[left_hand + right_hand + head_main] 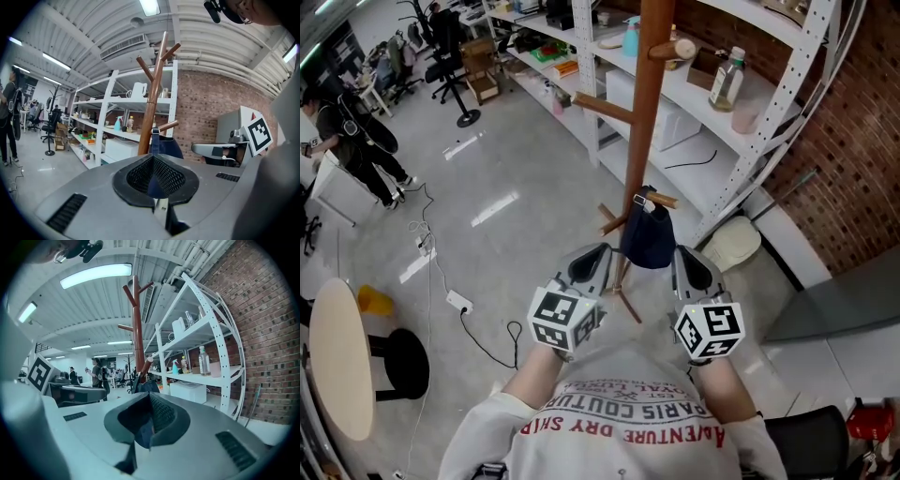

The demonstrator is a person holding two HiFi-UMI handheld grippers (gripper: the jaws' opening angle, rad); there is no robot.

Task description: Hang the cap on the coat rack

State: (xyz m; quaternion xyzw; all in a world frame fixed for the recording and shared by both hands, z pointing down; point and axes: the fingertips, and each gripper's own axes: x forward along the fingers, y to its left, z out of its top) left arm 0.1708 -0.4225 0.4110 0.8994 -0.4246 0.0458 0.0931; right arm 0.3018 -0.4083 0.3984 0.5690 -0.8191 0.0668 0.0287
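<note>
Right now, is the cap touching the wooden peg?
Touching. The left gripper view shows the strap of the cap looped over the peg, hanging from it.

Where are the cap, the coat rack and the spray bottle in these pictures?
cap (pixel 647 242): head view, on its dark blue crown.
coat rack (pixel 649 94): head view, on the upright wooden pole.
spray bottle (pixel 117 123): left gripper view, on the bottle's pale blue body.
</note>
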